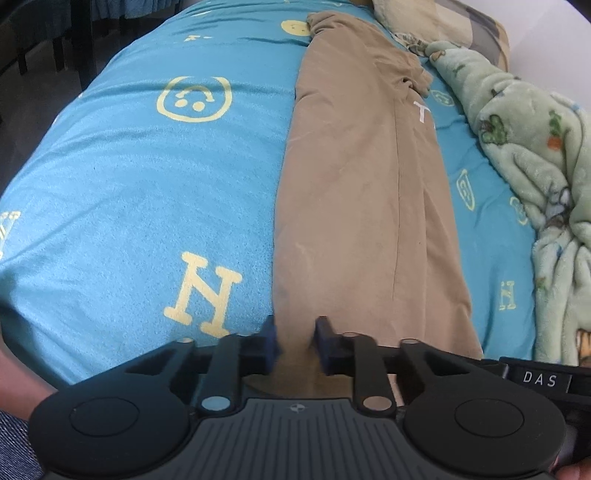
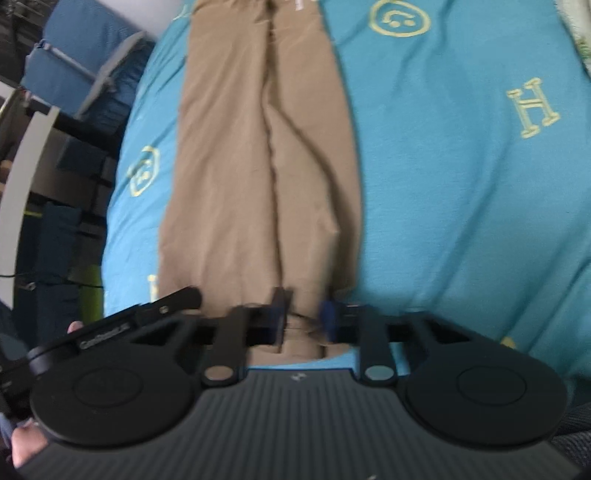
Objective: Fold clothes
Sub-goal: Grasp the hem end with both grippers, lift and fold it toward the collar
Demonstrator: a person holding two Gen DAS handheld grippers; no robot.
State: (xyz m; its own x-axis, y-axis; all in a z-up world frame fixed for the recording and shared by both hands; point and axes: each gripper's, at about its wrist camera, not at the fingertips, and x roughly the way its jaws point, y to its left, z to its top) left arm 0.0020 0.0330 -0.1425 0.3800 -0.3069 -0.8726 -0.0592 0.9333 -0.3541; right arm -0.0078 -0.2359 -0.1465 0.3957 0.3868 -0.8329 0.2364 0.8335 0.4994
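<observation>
A long tan garment (image 1: 351, 184), which looks like trousers, lies stretched lengthwise on the blue bed sheet (image 1: 147, 184). A small white mark shows near its far end. My left gripper (image 1: 295, 339) is shut on the near end of the garment, with fabric bunched between its blue fingers (image 1: 271, 338). In the right wrist view the same tan garment (image 2: 258, 147) runs away from me with a seam down its middle. My right gripper (image 2: 304, 317) is shut on its near hem. This view is blurred. Both grippers sit side by side at the same end.
A green fleece blanket (image 1: 535, 147) is heaped along the right side of the bed, with a pillow (image 1: 424, 18) beyond it. Blue chairs (image 2: 74, 55) and dark furniture stand off the bed's left edge. The blue sheet (image 2: 461, 184) carries yellow letters and smiley prints.
</observation>
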